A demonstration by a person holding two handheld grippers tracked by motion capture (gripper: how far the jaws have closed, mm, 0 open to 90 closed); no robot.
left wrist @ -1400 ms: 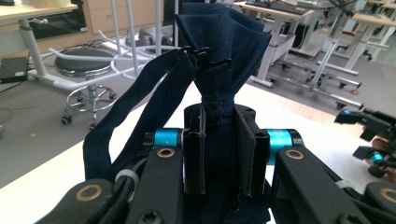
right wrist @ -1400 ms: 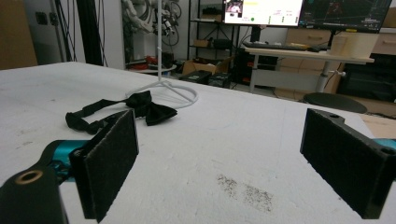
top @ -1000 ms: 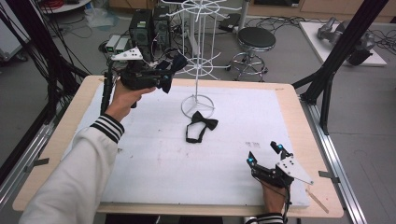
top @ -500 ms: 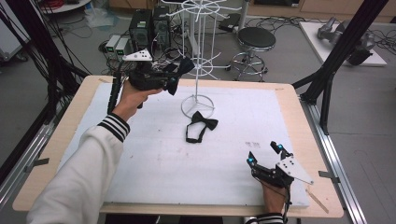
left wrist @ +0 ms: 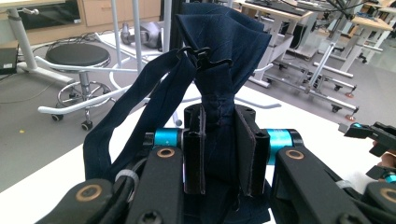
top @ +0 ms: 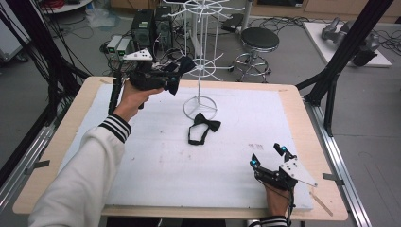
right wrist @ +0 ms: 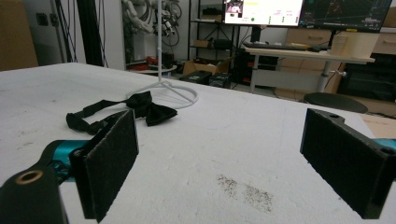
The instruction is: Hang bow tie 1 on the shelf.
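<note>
My left gripper (top: 177, 75) is held up over the table's far left, shut on the knot of a navy bow tie (top: 183, 67). In the left gripper view the navy bow tie (left wrist: 219, 56) stands upright between the pads (left wrist: 195, 149), and its strap hangs in a loop to the left. The tie is close to the white wire rack (top: 200, 52) but apart from its arms. A black bow tie (top: 205, 124) lies flat just in front of the rack's ring base (right wrist: 163, 88). My right gripper (top: 267, 156) rests open at the front right, with the black bow tie (right wrist: 149, 106) far ahead of it.
A white foam mat (top: 142, 165) covers the wooden table. A thin wooden stick (top: 321, 203) lies at the front right corner. Black frame posts (top: 331, 80) rise at both sides. A stool (top: 257, 40) and computer boxes (top: 142, 28) stand beyond the far edge.
My left gripper has shifted slightly right toward the rack, still holding the navy bow tie. The right gripper and the black bow tie have not moved.
</note>
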